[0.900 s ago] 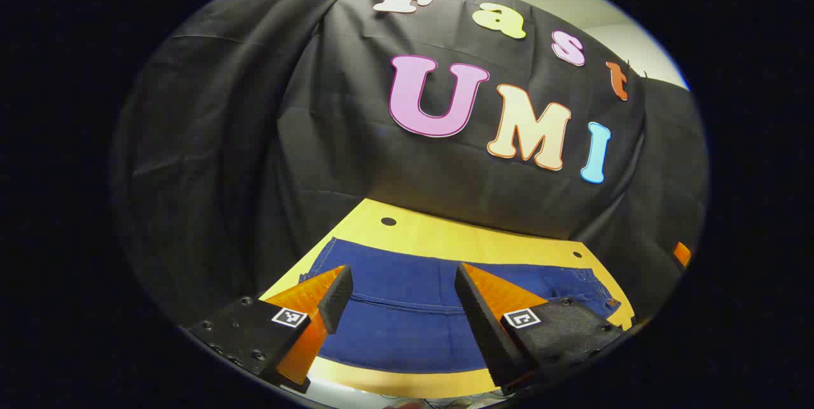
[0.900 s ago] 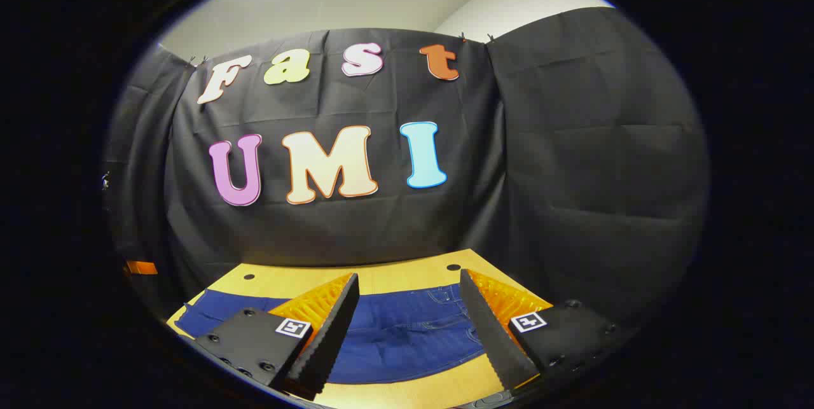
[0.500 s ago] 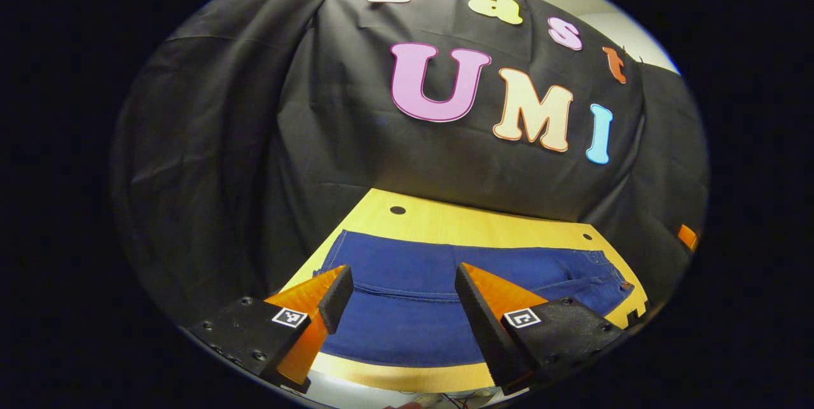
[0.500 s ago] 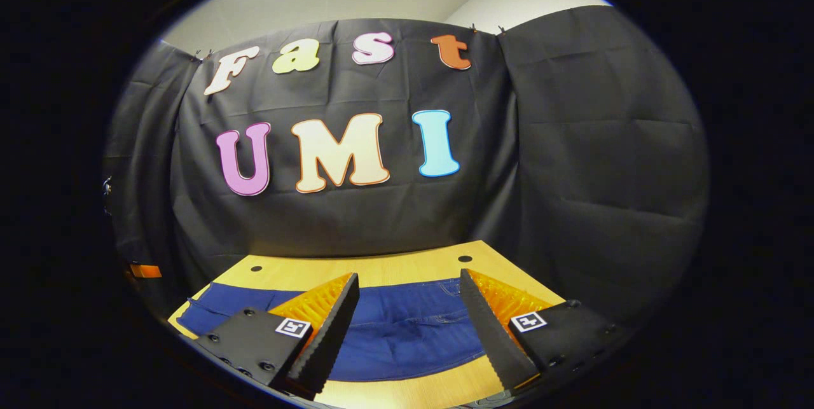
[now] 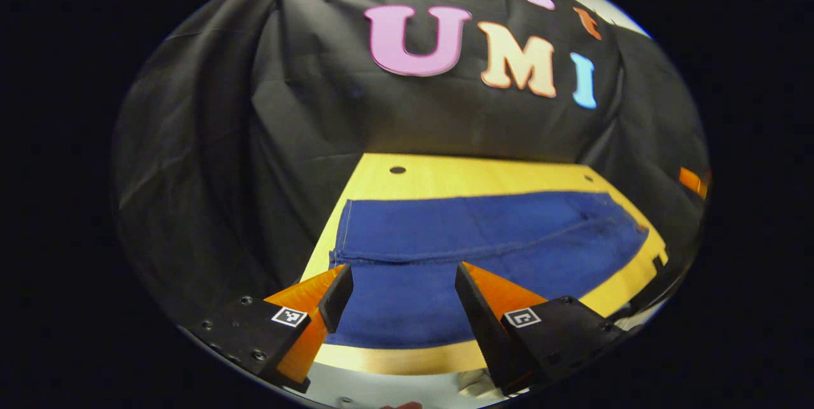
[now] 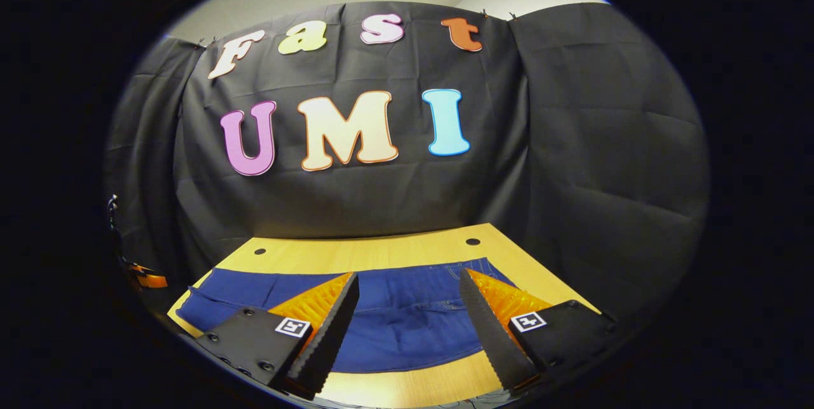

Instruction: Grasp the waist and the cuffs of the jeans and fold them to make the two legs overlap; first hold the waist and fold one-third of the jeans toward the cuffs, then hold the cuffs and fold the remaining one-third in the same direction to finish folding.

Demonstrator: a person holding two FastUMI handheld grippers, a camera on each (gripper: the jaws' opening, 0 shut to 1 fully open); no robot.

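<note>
The jeans (image 5: 483, 250) lay flat and spread lengthwise across the yellow wooden surface (image 5: 458, 175), dark blue, with a seam running along them in the left gripper view. In the right gripper view the jeans (image 6: 407, 323) showed stitched pocket detail between the fingers. Your left gripper (image 5: 400, 298) hovered above the near edge of the denim, jaws apart and holding nothing. Your right gripper (image 6: 410, 326) was likewise held over the cloth, jaws apart, nothing between them. Two round holes (image 5: 397, 170) marked the far side of the surface. Black cloth (image 6: 604, 142) closed the booth behind.
</note>
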